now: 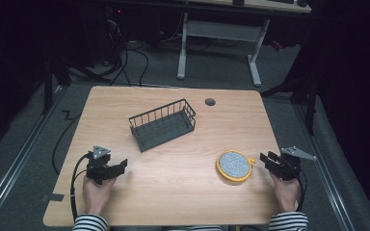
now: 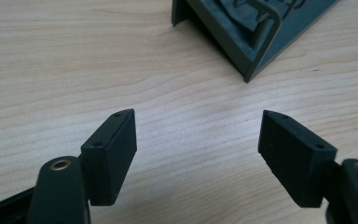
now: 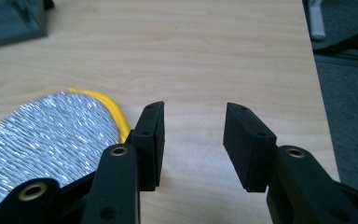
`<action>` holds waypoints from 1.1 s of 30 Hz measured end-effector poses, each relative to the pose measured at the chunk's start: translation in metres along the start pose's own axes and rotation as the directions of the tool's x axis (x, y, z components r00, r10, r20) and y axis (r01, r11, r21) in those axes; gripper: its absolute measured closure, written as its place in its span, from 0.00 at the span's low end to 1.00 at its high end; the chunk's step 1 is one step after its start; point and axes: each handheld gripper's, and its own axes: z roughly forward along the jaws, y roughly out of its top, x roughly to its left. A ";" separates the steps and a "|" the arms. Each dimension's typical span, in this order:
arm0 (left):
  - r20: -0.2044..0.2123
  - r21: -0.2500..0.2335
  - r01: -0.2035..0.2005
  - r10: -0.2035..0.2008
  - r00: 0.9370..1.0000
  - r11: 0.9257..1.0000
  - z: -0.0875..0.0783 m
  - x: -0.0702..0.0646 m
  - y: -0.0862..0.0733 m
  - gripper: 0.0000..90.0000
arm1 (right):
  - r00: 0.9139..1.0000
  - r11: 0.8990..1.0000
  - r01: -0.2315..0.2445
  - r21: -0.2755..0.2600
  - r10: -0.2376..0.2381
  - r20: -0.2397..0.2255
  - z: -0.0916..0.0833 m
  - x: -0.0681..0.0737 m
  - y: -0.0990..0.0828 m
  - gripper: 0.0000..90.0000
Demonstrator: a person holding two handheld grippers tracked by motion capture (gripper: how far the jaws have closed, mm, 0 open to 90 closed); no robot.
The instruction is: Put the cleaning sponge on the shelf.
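Note:
A round yellow sponge with a silver scouring face (image 1: 234, 165) lies flat on the wooden table (image 1: 173, 192) at the right. My right gripper (image 1: 267, 160) hovers just right of it, open, with bare wood between the jaws; the sponge (image 3: 46, 140) lies to the left of the gripper (image 3: 193, 140) in the right gripper view. A dark wire basket (image 1: 163, 124) stands mid-table, turned at an angle. My left gripper (image 1: 120, 166) rests at the table's front left, open and empty; its jaws (image 2: 198, 154) point at the basket's corner (image 2: 256, 37).
A round cable hole (image 1: 210, 102) sits near the table's far edge. The table's right edge (image 3: 324, 116) runs close beside the right gripper. Beyond the table stands a white-legged desk (image 1: 221, 33) on grey floor with cables.

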 end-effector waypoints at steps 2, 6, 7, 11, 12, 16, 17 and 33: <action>0.009 -0.005 -0.003 0.003 1.000 1.000 0.000 -0.002 0.005 0.31 | 1.000 1.000 0.012 -0.002 -0.012 -0.013 0.001 0.002 0.007 0.66; 0.018 -0.009 -0.020 0.020 1.000 1.000 -0.002 -0.006 0.015 0.31 | 0.997 1.000 0.026 -0.011 -0.027 -0.073 0.004 0.008 0.022 0.69; 0.023 -0.014 -0.019 0.019 1.000 1.000 -0.003 -0.006 0.017 0.31 | 0.994 1.000 0.023 -0.009 -0.024 -0.111 0.006 0.012 0.030 0.69; 0.033 -0.035 -0.019 0.021 0.999 0.999 -0.008 -0.009 0.029 0.31 | 0.987 0.998 0.051 -0.022 -0.054 -0.152 0.012 0.021 0.048 0.70; 0.024 -0.038 -0.035 0.036 0.999 0.999 -0.009 -0.011 0.031 0.32 | 0.986 0.998 0.055 -0.022 -0.058 -0.159 0.013 0.024 0.052 0.70; 0.033 -0.055 -0.039 0.041 0.999 0.998 -0.012 -0.014 0.038 0.33 | 0.978 0.997 0.075 -0.017 -0.077 -0.194 0.021 0.032 0.063 0.70; 0.060 -0.062 -0.022 0.025 0.998 0.998 -0.014 -0.014 0.044 0.33 | 0.973 0.996 0.085 -0.012 -0.085 -0.215 0.026 0.038 0.070 0.70; 0.087 -0.090 -0.005 0.013 0.996 0.996 -0.010 -0.024 0.098 0.35 | 0.918 0.980 0.199 -0.016 -0.192 -0.348 0.063 0.100 0.140 0.70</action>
